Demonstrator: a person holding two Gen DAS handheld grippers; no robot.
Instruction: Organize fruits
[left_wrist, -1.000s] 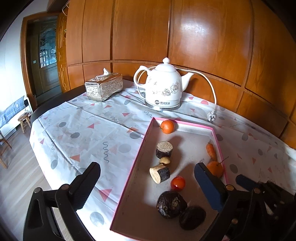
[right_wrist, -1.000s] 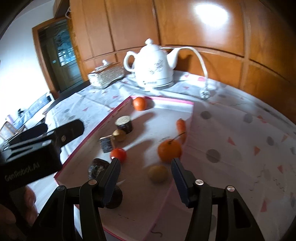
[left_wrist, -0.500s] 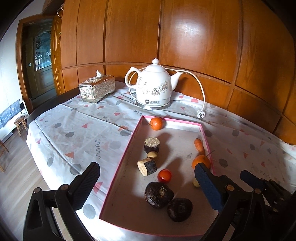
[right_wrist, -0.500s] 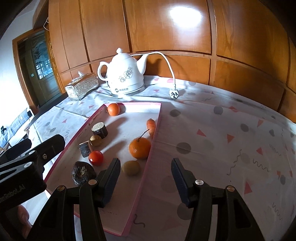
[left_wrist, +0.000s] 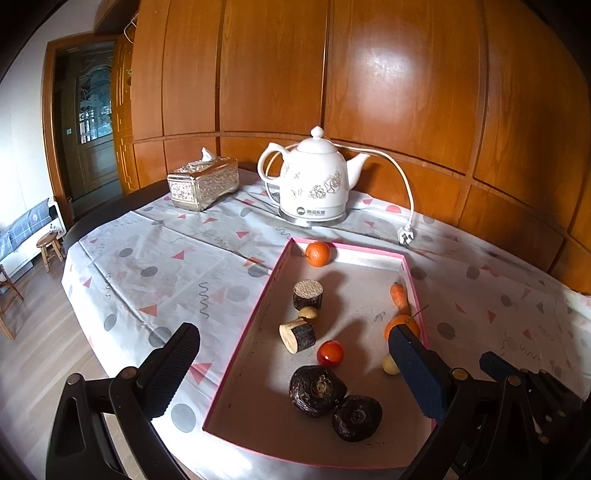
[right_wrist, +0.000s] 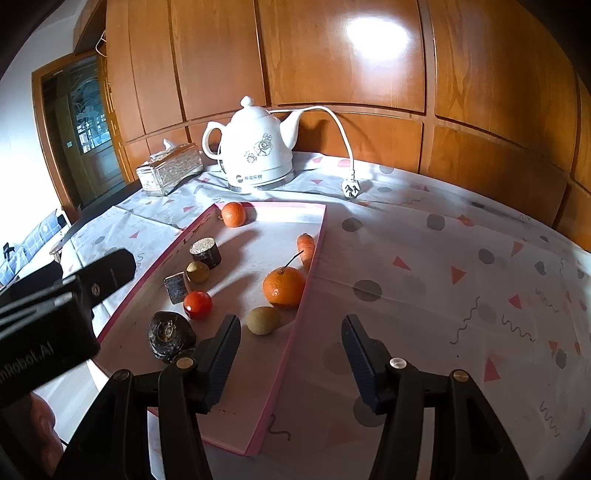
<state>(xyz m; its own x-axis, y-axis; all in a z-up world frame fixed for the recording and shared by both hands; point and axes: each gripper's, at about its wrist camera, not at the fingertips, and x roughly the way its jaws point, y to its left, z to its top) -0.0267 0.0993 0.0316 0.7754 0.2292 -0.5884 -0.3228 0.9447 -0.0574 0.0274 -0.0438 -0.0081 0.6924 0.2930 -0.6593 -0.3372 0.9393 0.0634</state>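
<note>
— Where does the left wrist view look from?
— From just above the near edge of the desk (left_wrist: 122, 280), facing the wood-panelled wall, with the pink-rimmed tray (left_wrist: 255, 321) close below, right of centre.
— And the right wrist view?
— From the tray's (right_wrist: 314, 266) right side, low and close, facing the same wall but angled leftward.
— What do the two share?
— The tray, the white kettle (left_wrist: 314, 184) (right_wrist: 258, 151), the tissue box (left_wrist: 203, 182) (right_wrist: 170, 168); each also catches the other's tool at its edge.
</note>
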